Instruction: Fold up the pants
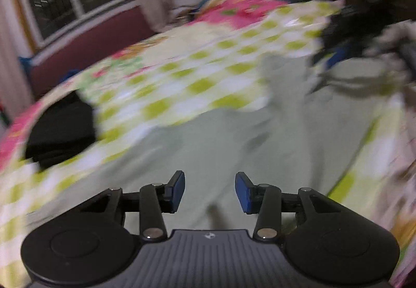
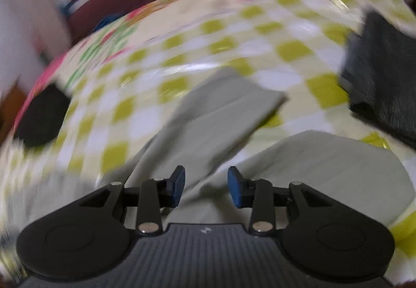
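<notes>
Both my left tongs (image 1: 210, 191) and right tongs (image 2: 206, 189) hang spread and empty over the pale grey-green cloth pants (image 2: 221, 111) lying on the green-checked bed cover (image 2: 145, 67).

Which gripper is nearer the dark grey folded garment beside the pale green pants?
Right. The right gripper has the dark grey folded garment ahead on its right; the left gripper view doesn't clearly show it.
</notes>
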A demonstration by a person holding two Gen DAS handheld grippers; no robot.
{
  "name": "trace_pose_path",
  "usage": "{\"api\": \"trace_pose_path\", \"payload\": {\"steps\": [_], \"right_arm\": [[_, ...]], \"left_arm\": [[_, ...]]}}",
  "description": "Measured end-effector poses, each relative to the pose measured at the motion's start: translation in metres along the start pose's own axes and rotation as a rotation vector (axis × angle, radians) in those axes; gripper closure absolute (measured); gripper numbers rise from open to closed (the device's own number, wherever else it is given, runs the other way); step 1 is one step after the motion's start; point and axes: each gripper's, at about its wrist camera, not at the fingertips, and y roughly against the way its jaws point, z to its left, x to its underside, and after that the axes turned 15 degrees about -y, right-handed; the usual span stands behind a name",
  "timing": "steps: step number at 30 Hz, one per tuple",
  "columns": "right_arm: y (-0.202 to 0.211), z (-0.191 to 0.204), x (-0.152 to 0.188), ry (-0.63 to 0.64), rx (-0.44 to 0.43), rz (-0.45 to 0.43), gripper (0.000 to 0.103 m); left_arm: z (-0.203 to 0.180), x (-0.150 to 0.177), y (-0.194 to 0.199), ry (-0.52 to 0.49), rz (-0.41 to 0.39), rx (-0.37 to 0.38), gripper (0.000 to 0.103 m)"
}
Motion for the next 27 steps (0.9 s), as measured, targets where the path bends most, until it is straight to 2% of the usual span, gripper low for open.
{"api": "trace_pose_path", "payload": {"steps": [6, 10, 11, 12, 14, 17, 21, 23, 27], "right_arm": [[-0.037, -0.025, -0.026, -0.148, -0.058, 0.026, 0.065], [-0.052, -0.038, -0.032, -0.213, -0.077, 0.007, 0.068], [-0.052, -0.039, -0.032, -0.220, -0.086, -0.001, 0.070], [-0.052, -0.040, -0.033, -0.225, -0.090, -0.003, 0.084], [-0.050, -0.042, -0.037, -0.244, -0.124, 0.010, 0.101], [-0.019, -0.039, -0.043, -0.264, -0.225, -0.036, 0.101], [0.058, -0.040, -0.047, -0.235, -0.369, -0.142, 0.101], [0.092, -0.051, -0.040, -0.228, -0.375, -0.189, 0.101], [0.117, -0.092, -0.005, -0.249, -0.267, -0.172, 0.101]], "left_arm": [[-0.036, -0.035, -0.040, -0.048, -0.017, 0.122, 0.046], [-0.047, -0.042, -0.054, -0.071, 0.002, 0.149, 0.046], [-0.048, -0.043, -0.057, -0.072, 0.009, 0.151, 0.046], [-0.049, -0.044, -0.058, -0.073, 0.015, 0.152, 0.046], [-0.051, -0.045, -0.060, -0.082, 0.028, 0.149, 0.046], [-0.054, -0.051, -0.059, -0.105, 0.028, 0.129, 0.046], [-0.056, -0.062, -0.045, -0.127, -0.019, 0.116, 0.046], [-0.060, -0.065, -0.039, -0.134, -0.040, 0.120, 0.046], [-0.077, -0.063, -0.042, -0.158, -0.024, 0.143, 0.046]]}}
